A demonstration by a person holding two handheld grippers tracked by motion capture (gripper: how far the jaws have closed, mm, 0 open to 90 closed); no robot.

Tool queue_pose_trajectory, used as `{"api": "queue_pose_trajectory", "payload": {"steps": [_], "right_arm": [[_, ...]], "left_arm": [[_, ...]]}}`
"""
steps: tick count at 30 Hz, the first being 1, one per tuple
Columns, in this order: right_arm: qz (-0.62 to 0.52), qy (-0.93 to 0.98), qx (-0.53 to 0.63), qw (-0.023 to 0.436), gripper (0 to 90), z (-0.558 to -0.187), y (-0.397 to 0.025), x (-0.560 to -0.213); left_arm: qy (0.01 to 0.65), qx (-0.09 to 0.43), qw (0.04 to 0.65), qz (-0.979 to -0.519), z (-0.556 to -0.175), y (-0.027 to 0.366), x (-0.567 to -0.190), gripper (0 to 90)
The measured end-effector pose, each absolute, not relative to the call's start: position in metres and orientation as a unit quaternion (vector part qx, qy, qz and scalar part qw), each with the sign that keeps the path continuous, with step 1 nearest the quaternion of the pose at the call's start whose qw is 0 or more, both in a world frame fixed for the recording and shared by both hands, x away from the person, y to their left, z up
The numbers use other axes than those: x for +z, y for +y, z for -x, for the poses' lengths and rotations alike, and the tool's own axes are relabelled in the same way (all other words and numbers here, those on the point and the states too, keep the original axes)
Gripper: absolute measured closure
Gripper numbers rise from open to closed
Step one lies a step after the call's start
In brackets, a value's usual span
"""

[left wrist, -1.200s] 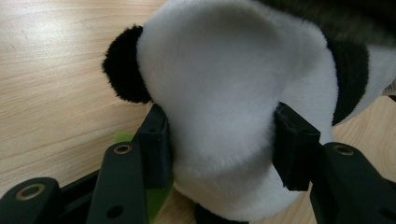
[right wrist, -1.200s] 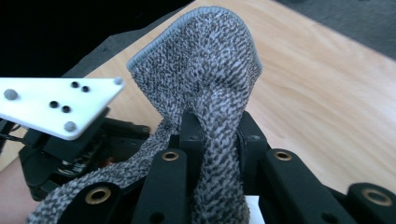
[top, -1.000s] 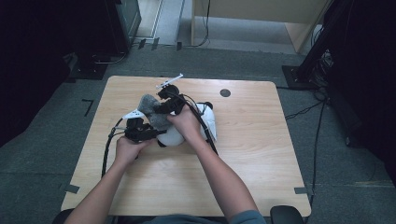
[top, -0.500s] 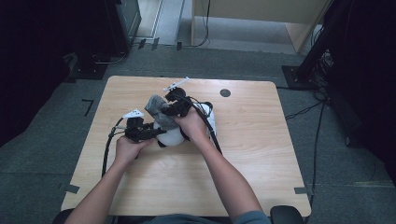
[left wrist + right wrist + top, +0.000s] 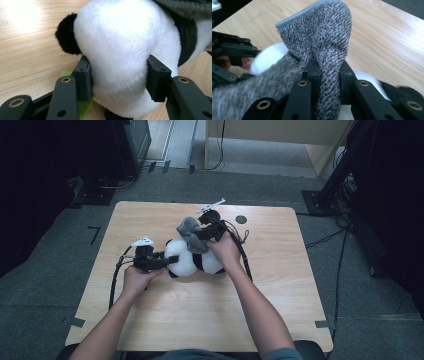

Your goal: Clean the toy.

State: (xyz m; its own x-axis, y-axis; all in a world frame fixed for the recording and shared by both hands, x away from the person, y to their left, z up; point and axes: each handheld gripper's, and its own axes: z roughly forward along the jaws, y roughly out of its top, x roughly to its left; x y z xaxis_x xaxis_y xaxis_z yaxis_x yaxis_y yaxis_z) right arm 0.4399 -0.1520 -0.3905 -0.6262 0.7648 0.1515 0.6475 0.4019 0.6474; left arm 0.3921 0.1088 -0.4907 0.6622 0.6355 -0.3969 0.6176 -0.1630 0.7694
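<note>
Table (image 5: pixel 150 330): light wood, a person's forearms coming in from the near edge.

Panda (image 5: pixel 186 260): plush, black and white, lying mid-table, slightly left of centre. White rounded end points left, black ear and black band visible in the left gripper view (image 5: pixel 117 47). A bit of green sits under it (image 5: pixel 82 106), can't tell what.

Sock (image 5: pixel 190 232): grey knit, draped over the panda's far side, one end lifted up. In the right gripper view (image 5: pixel 322 37) the ribbed cuff edge is at top, fabric bunched.

Left gripper (image 5: pixel 162 262): at the panda's left end, jaws spread wide around the white plush and pressing into both sides, so it's clamping the toy.

Right gripper (image 5: pixel 202 234): far side of the panda, jaws pressed together on a fold of the sock (image 5: pixel 328 82).

Step, as judged: left steadies the toy while right works the sock on or off it; direction unclear from this frame. Next move calls for keeping the left clamp firm and drawing the sock along the body without losing the pinch; bunched fabric could snag on the plush.
</note>
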Motion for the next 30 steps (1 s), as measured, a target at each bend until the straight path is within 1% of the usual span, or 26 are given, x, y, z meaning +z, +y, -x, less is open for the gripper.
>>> {"api": "queue_pose_trajectory", "payload": {"steps": [10, 12, 15, 20, 22, 25, 30], "right_arm": [[-0.454, 0.805, 0.369, 0.101, 77.0, -0.439, -0.201, -0.382], [-0.461, 0.799, 0.372, 0.102, 76.9, -0.438, -0.212, -0.382], [-0.474, 0.786, 0.386, 0.090, 77.0, -0.437, -0.227, -0.385], [-0.493, 0.776, 0.381, 0.098, 77.4, -0.436, -0.247, -0.389], [-0.502, 0.775, 0.370, 0.101, 77.6, -0.436, -0.253, -0.392], [-0.509, 0.772, 0.369, 0.092, 77.7, -0.435, -0.257, -0.397], [-0.508, 0.777, 0.356, 0.109, 77.9, -0.434, -0.257, -0.392]], "left_arm": [[0.409, 0.011, 0.500, -0.763, -0.392, 0.109, -0.491, 47.4], [0.409, 0.012, 0.503, -0.762, -0.391, 0.109, -0.491, 47.4], [0.409, 0.016, 0.504, -0.761, -0.390, 0.108, -0.491, 47.3], [0.409, 0.014, 0.504, -0.760, -0.391, 0.108, -0.492, 47.3], [0.409, 0.013, 0.504, -0.761, -0.392, 0.109, -0.492, 47.3], [0.410, 0.014, 0.504, -0.760, -0.391, 0.108, -0.492, 47.3], [0.410, 0.015, 0.505, -0.759, -0.391, 0.109, -0.493, 47.4]]}}
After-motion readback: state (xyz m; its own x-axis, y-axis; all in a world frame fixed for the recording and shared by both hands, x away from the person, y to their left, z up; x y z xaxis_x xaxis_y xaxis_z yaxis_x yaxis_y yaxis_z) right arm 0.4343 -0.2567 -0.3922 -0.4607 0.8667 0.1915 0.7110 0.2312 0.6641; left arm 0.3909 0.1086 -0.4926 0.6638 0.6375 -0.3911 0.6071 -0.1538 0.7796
